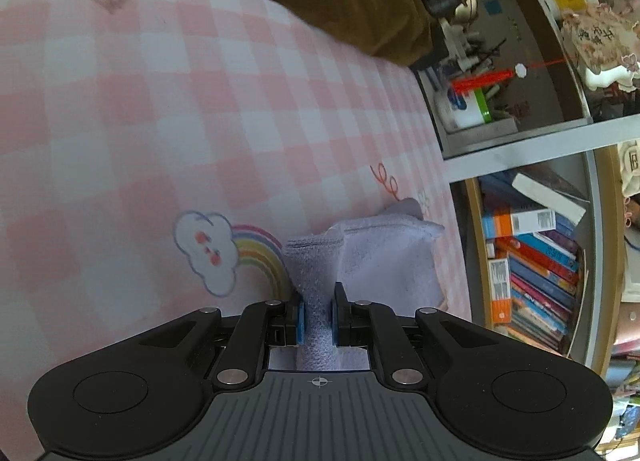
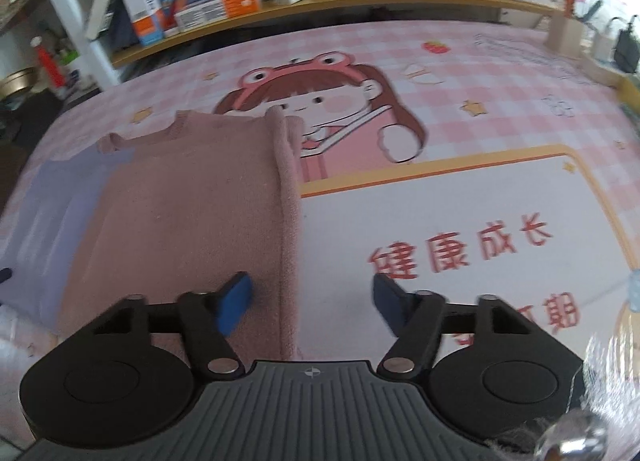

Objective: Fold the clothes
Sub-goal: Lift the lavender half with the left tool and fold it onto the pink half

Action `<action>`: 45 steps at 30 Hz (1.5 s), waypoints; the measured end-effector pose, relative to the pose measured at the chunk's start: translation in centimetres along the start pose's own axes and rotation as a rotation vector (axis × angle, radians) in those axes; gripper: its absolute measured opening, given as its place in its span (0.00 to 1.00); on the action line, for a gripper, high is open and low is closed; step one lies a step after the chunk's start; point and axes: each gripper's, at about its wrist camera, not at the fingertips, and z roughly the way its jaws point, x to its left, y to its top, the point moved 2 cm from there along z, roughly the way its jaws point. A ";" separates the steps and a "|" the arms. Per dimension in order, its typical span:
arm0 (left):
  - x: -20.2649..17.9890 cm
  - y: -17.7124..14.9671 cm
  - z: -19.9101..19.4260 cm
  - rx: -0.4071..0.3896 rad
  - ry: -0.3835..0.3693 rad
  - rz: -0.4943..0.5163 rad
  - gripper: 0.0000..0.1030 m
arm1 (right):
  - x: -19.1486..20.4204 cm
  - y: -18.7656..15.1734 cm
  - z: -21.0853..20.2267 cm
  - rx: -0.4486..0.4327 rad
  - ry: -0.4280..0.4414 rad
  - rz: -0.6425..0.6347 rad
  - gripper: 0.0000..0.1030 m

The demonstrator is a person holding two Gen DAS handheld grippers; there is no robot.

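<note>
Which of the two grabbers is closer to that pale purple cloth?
Left. The left hand-held gripper is shut on the purple cloth. The right hand-held gripper is open over the pink cloth beside it.

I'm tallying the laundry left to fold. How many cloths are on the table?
2. A lavender cloth, pinched in the shut left gripper at the table edge, and a pink cloth lying partly over it, below the open right gripper. Others could be hidden underneath.
</note>
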 end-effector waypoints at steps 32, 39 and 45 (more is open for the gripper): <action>-14.9 -11.8 -8.0 -0.253 -0.120 0.554 0.07 | -2.3 2.2 2.2 0.094 0.395 -0.196 0.17; -18.8 -20.7 -7.7 -0.214 -0.086 0.950 0.08 | -2.9 2.4 2.6 0.103 0.459 -0.224 0.17; -18.6 -32.0 -3.5 -0.023 0.078 1.541 0.14 | -3.3 2.5 2.9 0.109 0.497 -0.235 0.18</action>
